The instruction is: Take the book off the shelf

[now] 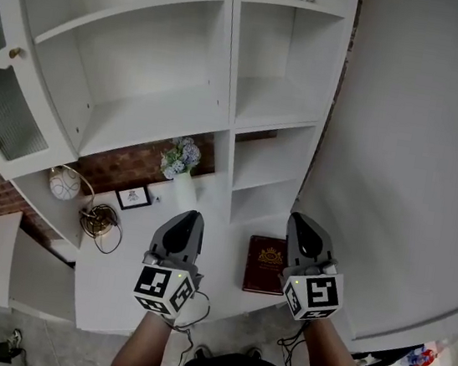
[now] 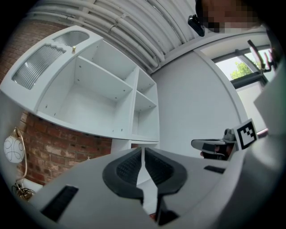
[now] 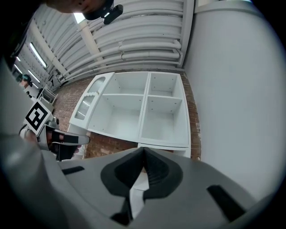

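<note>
Book (image 1: 266,265): lies flat, cover up, on the white counter (image 1: 223,253) below the shelf unit (image 1: 164,101). The cover is rectangular and dark red with a gold emblem. Only the head view shows it. There it appears between the two grippers, just beside the right one.

Left gripper (image 1: 183,221): jaws closed together, with nothing between them. Right gripper (image 1: 305,228): jaws closed together, with nothing between them. Each gripper view confirms this, as the black ribbed pads meet along a thin seam inside a smooth grey housing.

Head view only: a vase of pale flowers (image 1: 181,163), a small framed picture (image 1: 134,198), a round white lamp (image 1: 65,184) and a coil of wire (image 1: 98,220), all on the counter left of the book.

Gripper views only: a ceiling of parallel white pipes (image 3: 134,40). Each view also shows the other gripper at its edge. The left gripper view alone shows a window (image 2: 241,69) with green foliage.

Shelf unit: matte white, with square open compartments. It has a door of ribbed glass (image 1: 3,108) and stands against a red brick wall (image 1: 142,170).
</note>
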Motion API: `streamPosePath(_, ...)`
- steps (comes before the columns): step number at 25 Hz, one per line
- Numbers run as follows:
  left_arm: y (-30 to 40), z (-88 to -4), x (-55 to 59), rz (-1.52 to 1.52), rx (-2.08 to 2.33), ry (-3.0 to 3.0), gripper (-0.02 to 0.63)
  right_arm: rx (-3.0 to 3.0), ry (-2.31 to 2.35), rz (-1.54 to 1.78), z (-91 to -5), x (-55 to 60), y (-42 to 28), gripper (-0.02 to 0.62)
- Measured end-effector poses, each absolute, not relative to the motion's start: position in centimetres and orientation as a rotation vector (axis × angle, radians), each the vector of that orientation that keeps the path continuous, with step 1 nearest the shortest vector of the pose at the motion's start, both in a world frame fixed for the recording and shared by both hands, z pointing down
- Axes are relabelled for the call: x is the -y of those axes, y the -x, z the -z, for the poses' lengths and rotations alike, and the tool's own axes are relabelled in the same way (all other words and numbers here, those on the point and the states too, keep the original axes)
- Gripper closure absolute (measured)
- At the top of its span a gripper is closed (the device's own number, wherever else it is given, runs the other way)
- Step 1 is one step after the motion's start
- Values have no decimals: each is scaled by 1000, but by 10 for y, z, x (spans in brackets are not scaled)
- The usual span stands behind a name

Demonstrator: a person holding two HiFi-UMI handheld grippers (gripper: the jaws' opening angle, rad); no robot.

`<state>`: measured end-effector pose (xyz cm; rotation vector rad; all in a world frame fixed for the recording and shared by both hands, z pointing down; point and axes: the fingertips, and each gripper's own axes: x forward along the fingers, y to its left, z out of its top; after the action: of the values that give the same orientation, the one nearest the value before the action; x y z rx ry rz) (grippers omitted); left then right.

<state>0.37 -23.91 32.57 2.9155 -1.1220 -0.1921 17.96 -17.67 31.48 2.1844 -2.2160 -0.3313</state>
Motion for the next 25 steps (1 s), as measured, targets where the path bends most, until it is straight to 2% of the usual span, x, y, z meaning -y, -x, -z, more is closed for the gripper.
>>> streamPosePath(25,-7,-340,247,173,1099,-2895,578,2184,-2224,285,-322,178,-191,595)
